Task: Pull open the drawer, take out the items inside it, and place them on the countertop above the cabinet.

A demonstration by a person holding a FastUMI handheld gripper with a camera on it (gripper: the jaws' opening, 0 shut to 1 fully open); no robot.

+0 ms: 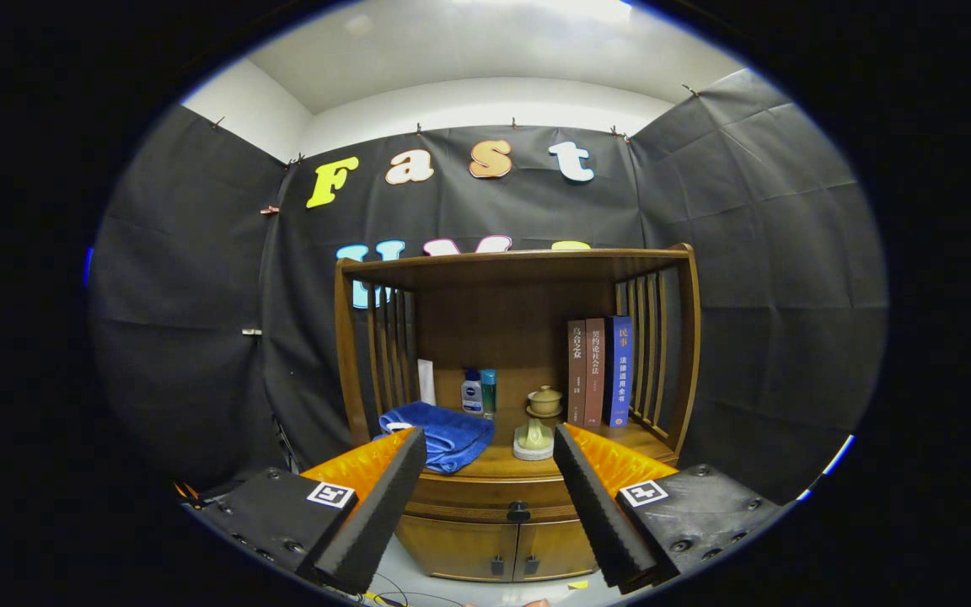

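Note:
A wooden cabinet [515, 396] stands ahead against the booth wall. Its drawer [494, 497] is closed, with a small dark knob [518, 511] at its middle, seen between my two fingers and well beyond them. My gripper [490, 447] is open and holds nothing. The countertop [511, 464] above the drawer carries a folded blue towel [439, 434] on the left and a pale green ornament on a round base [533, 439] near the front edge. The drawer's contents are hidden.
At the back of the countertop stand two small bottles [479, 392], a white tube [426, 381], a lidded tea bowl [544, 401] and three upright books [599, 371]. Slatted side rails and a top shelf [511, 265] frame the countertop. Two lower doors [494, 548] sit under the drawer.

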